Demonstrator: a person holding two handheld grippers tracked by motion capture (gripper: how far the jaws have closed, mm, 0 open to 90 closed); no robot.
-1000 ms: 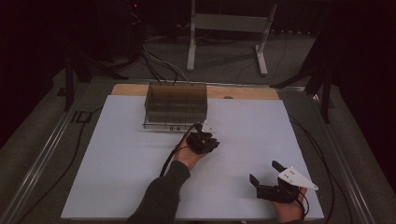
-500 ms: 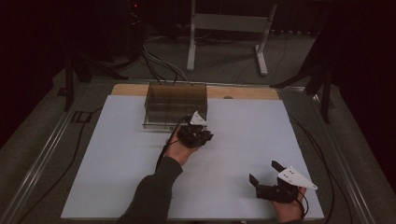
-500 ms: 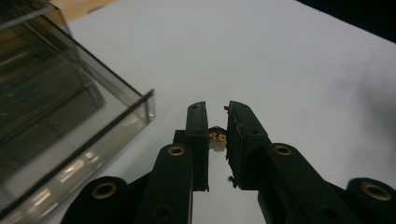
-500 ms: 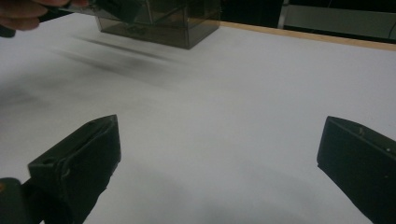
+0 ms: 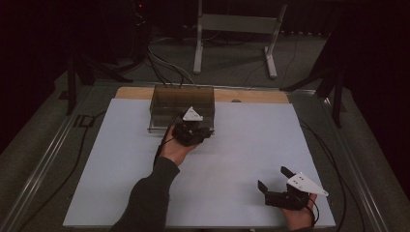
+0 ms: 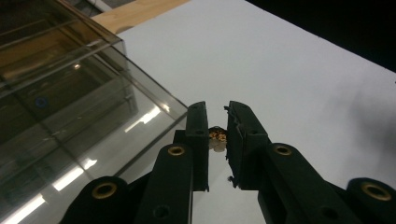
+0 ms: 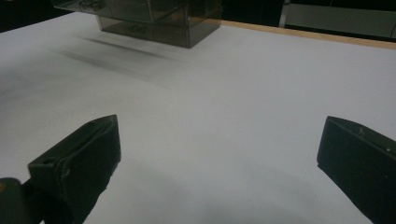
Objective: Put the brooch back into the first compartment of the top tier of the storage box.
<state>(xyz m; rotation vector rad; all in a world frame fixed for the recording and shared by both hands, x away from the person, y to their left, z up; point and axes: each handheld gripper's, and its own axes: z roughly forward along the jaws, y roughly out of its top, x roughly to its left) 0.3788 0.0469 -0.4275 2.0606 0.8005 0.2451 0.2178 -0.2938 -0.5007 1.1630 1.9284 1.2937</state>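
I'm pinching a tiny light-looking speckled bit (image 6: 216,138) dead-centre in my left gripper (image 6: 216,140) fingers beside the smoky plastic box (image 5: 182,107), going gentle (probably crushable), right gripper (image 5: 276,181) fingers spread, idling over the worktop (image 5: 241,145).

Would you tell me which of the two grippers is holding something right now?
The left gripper, by the box: its jaws pinch a small piece. The right gripper is wide open.
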